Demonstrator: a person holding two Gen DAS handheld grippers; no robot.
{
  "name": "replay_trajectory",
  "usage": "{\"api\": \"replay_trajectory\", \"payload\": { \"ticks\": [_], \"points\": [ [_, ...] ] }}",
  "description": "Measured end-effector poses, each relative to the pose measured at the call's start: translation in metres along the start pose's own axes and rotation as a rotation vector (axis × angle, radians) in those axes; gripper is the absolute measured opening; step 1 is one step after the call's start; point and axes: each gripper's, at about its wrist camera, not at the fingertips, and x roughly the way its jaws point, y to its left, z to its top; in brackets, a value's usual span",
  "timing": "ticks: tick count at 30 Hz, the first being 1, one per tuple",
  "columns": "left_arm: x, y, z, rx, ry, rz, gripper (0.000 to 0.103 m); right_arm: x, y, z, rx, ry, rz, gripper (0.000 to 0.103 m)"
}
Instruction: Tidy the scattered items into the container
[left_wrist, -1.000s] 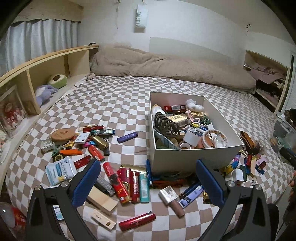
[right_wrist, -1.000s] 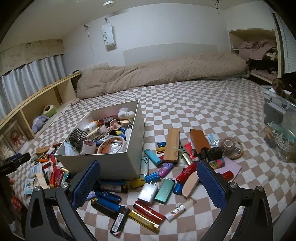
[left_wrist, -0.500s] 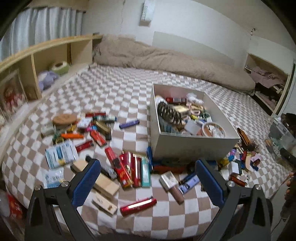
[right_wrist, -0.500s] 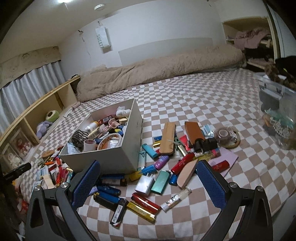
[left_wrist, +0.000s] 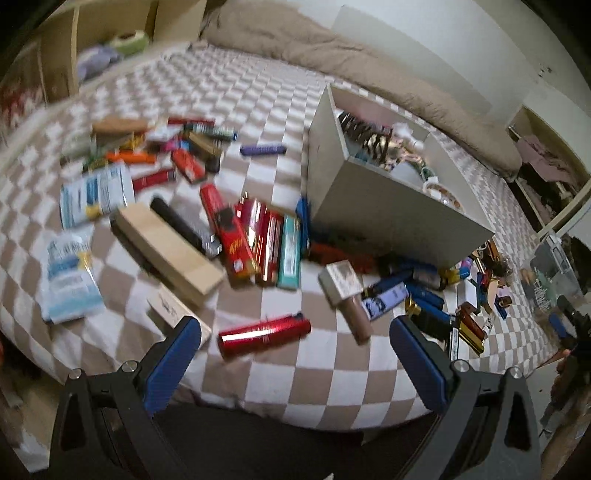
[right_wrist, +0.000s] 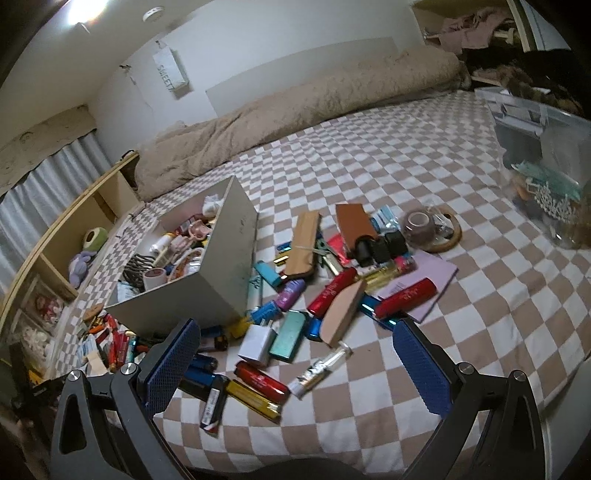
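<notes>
In the left wrist view, blurred as if in motion, the left gripper (left_wrist: 295, 347) is hanging with its blue-padded jaws spread wide and empty over the near edge of a bed covered in a brown-and-white checked cloth (left_wrist: 303, 373). A shiny red cylindrical tube (left_wrist: 264, 335) is lying just ahead, between the open jaws. Beyond it, a pale rectangular wooden block (left_wrist: 170, 251), a row of red and teal flat packets (left_wrist: 264, 243) and white-and-blue sachets (left_wrist: 94, 195) are lying scattered to the left of an open-topped white cardboard box (left_wrist: 384, 214), which is already partly filled. In the right wrist view, the right gripper (right_wrist: 295, 350) is also holding its blue pads well apart with nothing between them. The same white box (right_wrist: 207, 280) is sitting left of centre, and to its right are a white plug adapter (right_wrist: 257, 341), a teal metallic lighter (right_wrist: 289, 339), a red tube (right_wrist: 406, 298) on a lilac card (right_wrist: 424, 280), and a small clear tube (right_wrist: 321, 369) near the jaws. The likely risks are that the round tubes roll off the soft bed edge if nudged, or that the jaws close on two crowded items at once.
</notes>
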Motion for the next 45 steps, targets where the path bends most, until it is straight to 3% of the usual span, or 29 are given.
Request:
{"api": "replay_trajectory", "payload": {
  "ticks": [6,13,19,23,25,29,34,37,39,43,45],
  "points": [
    [0.023,0.009,-0.005,-0.062,0.083,-0.060,0.103,0.008,-0.014,-0.002,0.019,0.028,-0.004,0.103],
    [0.045,0.012,-0.006,-0.100,0.130,-0.015,0.103,0.014,-0.021,-0.001,-0.032,0.033,-0.033,0.103],
    [0.062,0.011,-0.012,-0.124,0.140,0.054,0.103,0.025,-0.033,0.000,-0.048,0.076,-0.057,0.103],
    [0.071,0.001,-0.018,-0.101,0.117,0.143,0.103,0.037,-0.044,0.004,-0.051,0.126,-0.101,0.103],
    [0.073,-0.003,-0.021,-0.095,0.101,0.187,0.103,0.044,-0.054,0.007,-0.022,0.152,-0.120,0.103],
    [0.078,-0.009,-0.025,-0.086,0.069,0.262,0.103,0.056,-0.074,0.013,0.083,0.193,-0.071,0.103],
    [0.081,-0.013,-0.028,-0.070,0.055,0.304,0.103,0.069,-0.087,0.022,0.136,0.204,-0.080,0.103],
    [0.081,-0.012,-0.029,-0.064,0.048,0.307,0.103,0.078,-0.088,0.032,0.054,0.193,-0.142,0.103],
    [0.080,-0.011,-0.029,-0.064,0.041,0.305,0.103,0.083,-0.084,0.033,-0.053,0.175,-0.144,0.103],
    [0.079,-0.012,-0.032,-0.065,0.018,0.319,0.102,0.100,-0.075,0.023,-0.305,0.183,-0.237,0.103],
    [0.081,-0.014,-0.034,-0.057,0.003,0.337,0.102,0.107,-0.077,0.018,-0.336,0.207,-0.228,0.103]
  ]
}}
